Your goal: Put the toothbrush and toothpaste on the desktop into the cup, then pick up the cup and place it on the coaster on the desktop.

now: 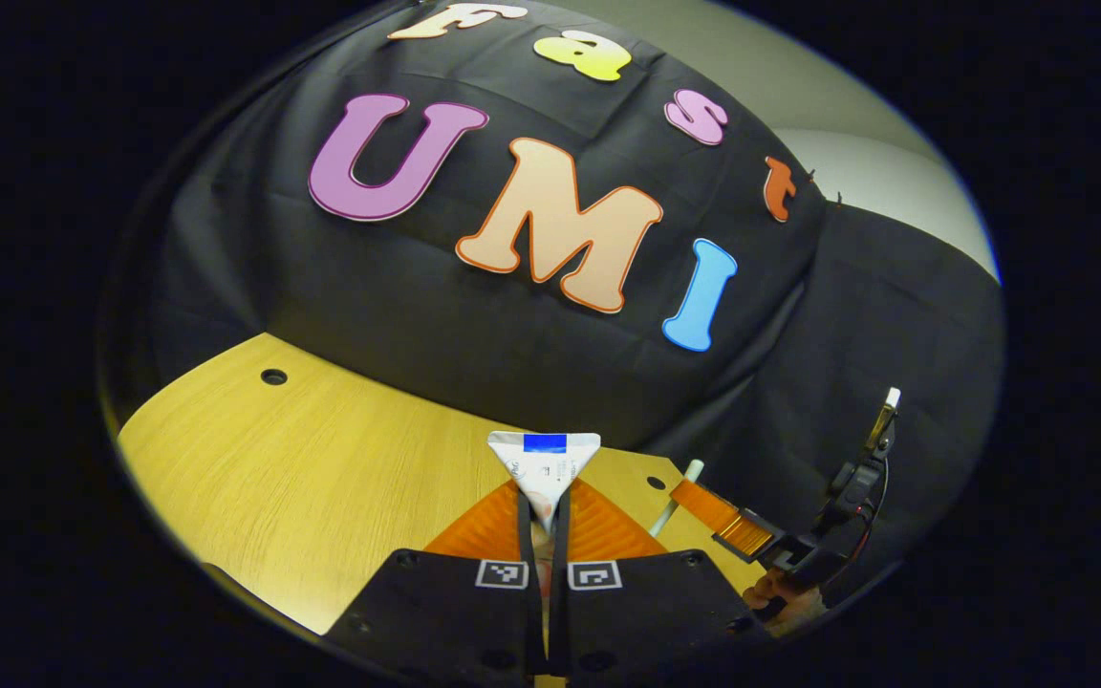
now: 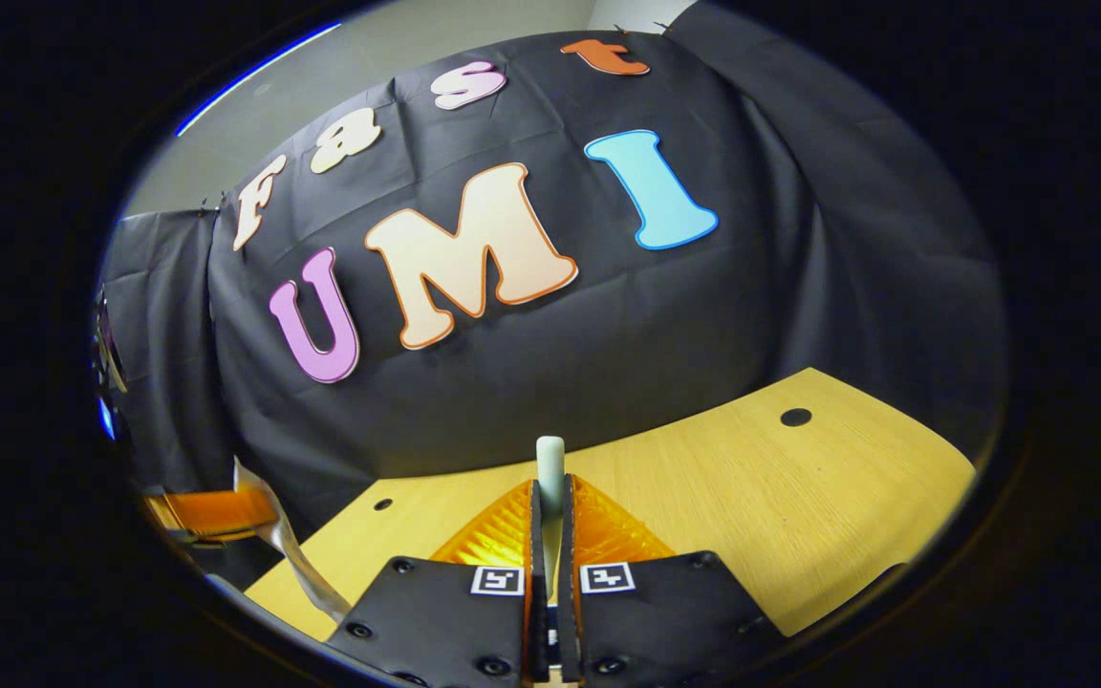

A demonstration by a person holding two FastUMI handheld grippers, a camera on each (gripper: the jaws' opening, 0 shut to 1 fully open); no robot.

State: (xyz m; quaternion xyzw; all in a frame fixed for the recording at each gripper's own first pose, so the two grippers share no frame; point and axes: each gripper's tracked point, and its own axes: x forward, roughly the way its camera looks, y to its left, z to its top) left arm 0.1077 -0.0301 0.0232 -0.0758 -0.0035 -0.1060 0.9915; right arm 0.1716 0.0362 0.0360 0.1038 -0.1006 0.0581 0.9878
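A toothpaste tube (image 1: 544, 468) stands pinched between the fingers of the left gripper (image 1: 544, 521), held above the desktop with its flat crimped end, marked by a blue patch, pointing up toward twelve o'clock in the left gripper view. The fingers press together on the tube's lower body, just below where the crimp fans out. A tube like this is probably light and soft-walled, so it may bend or squeeze under a hard pinch; the stiffer part near the shoulder or the crimp looks like the safer place to hold. In the right gripper view, the right gripper (image 2: 550, 506) is closed on a pale toothbrush handle (image 2: 550, 463), whose rounded end pokes up at twelve o'clock above the fingertips. The handle looks stiff, thin and smooth, so it could swivel or slide in a loose grip; a hold near its middle should keep it steady. In the left gripper view that same gripper with the brush appears at about four o'clock, held by a hand (image 1: 780, 597). The wooden desktop (image 1: 321, 449) stretches beneath both tools, with small round holes near its far edge. I see no cup or coaster here, so nothing can be said of their contents; both items are judged to be waiting for the drop into the cup.
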